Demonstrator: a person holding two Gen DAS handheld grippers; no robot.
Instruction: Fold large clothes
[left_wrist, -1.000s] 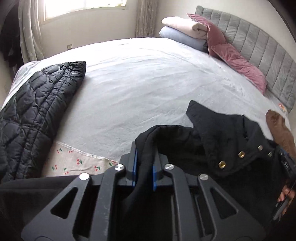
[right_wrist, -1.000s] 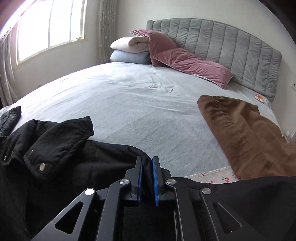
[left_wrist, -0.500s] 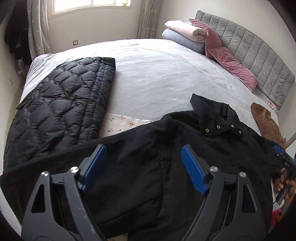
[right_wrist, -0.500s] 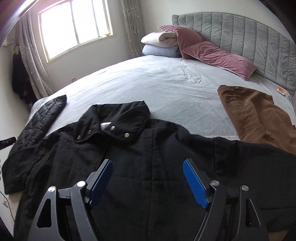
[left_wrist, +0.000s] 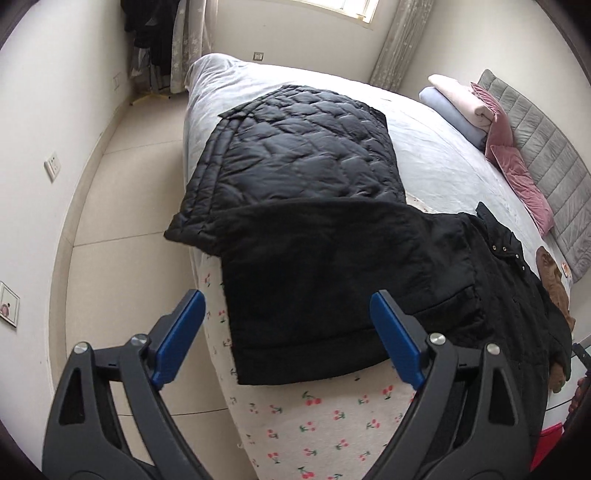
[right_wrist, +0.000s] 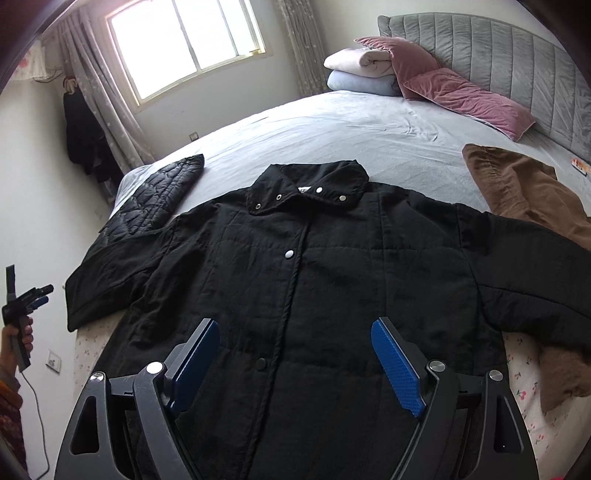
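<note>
A: Where is the light from?
B: Daylight through the window (right_wrist: 188, 44), blown out to white glare; the bed sheet (right_wrist: 332, 133) is evenly bright.
A: Shadows?
B: Soft. The black jacket (right_wrist: 295, 277) loses detail in its dark folds.
A: Distortion?
B: Strong fisheye bending, with dark vignetted corners. Both views are sharp.

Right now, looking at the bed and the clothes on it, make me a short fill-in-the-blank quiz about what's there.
1. The black jacket lies spread flat on the bed with its front facing ____.
2. The jacket's sleeve overlaps the black ____ coat.
3. Both the left hand-held gripper and the right hand-held gripper are ____.
4. The garment beside the other sleeve is ____ in color.

Missing words: up; quilted; open; brown
</note>
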